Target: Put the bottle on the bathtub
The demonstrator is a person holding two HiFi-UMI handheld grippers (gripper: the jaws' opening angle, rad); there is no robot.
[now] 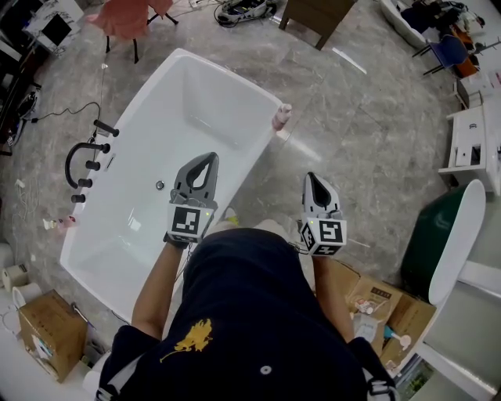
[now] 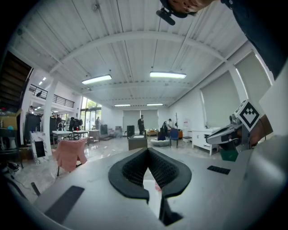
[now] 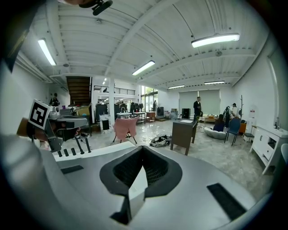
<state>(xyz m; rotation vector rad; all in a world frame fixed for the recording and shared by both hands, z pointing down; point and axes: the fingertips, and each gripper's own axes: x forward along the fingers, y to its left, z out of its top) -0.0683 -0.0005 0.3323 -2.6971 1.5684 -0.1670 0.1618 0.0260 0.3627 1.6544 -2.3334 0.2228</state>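
A small pink bottle (image 1: 282,117) stands upright on the far right corner of the white bathtub's rim (image 1: 227,74). My left gripper (image 1: 210,157) hovers over the tub's near right side, its tips meeting, nothing held. In the left gripper view its tips (image 2: 147,151) touch, and a bit of the pink bottle (image 2: 158,186) shows through the gap below them. My right gripper (image 1: 312,178) is over the floor to the right of the tub, shut and empty. In the right gripper view its tips (image 3: 142,148) are together and the tub's rim (image 3: 92,151) lies to the left.
A black floor-standing faucet (image 1: 86,160) stands at the tub's left side, with a small pink item (image 1: 66,223) near it. Cardboard boxes (image 1: 51,333) (image 1: 387,305) sit near the person. A pink-draped chair (image 1: 129,19) and a dark wooden cabinet (image 1: 317,16) stand beyond the tub.
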